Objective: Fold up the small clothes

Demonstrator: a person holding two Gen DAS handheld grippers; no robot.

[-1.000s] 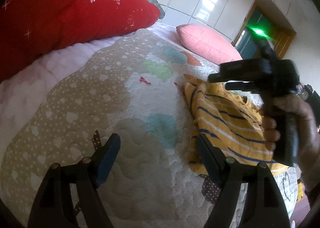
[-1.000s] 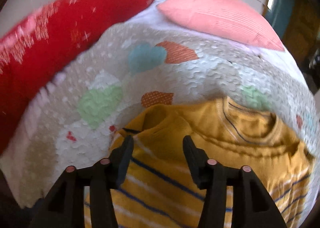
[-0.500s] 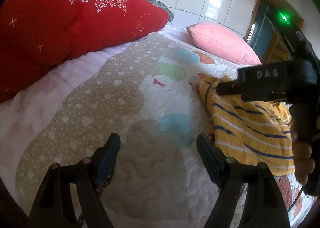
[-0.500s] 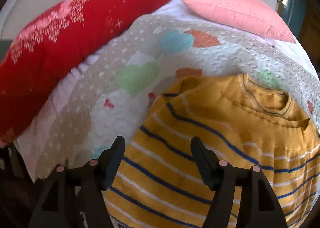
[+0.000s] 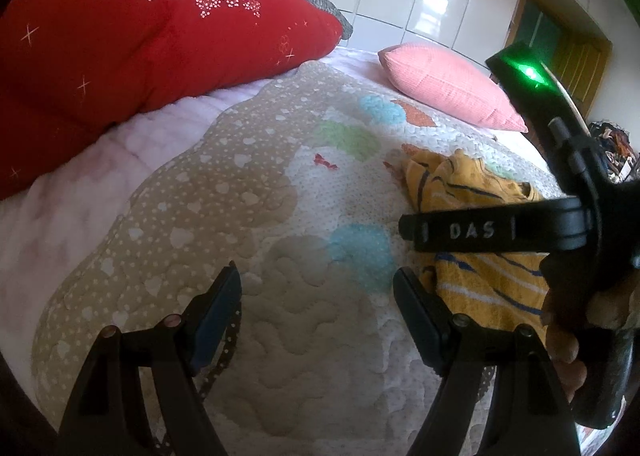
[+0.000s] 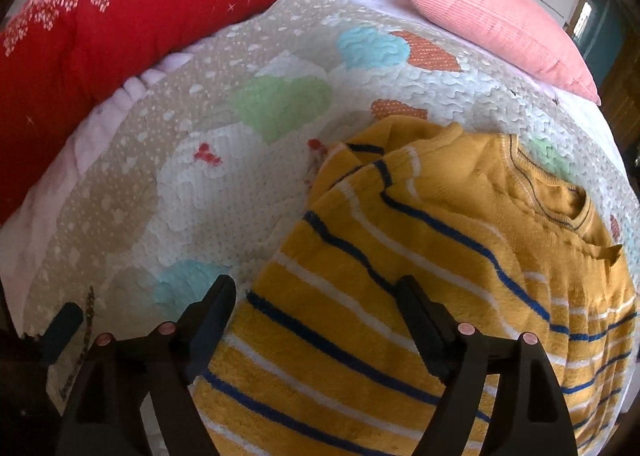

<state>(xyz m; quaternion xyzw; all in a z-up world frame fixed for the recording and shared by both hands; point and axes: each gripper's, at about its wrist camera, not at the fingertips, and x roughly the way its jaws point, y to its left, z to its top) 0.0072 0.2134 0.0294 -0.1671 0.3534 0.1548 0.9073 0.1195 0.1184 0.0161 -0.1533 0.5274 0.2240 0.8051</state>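
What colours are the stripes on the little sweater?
Blue and white stripes on the yellow sweater, clearest in the right wrist view.

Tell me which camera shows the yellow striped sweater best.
The right wrist view: the yellow striped sweater fills its lower right, collar and stripes clear. The left wrist view shows only its near edge, partly hidden behind the right gripper.

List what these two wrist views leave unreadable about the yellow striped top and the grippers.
- Yellow striped top: hem and right side cut off by the right wrist view's edge.
- Same top in the left wrist view: middle hidden behind the right gripper.
- Left gripper: open above the quilt; height unreadable.
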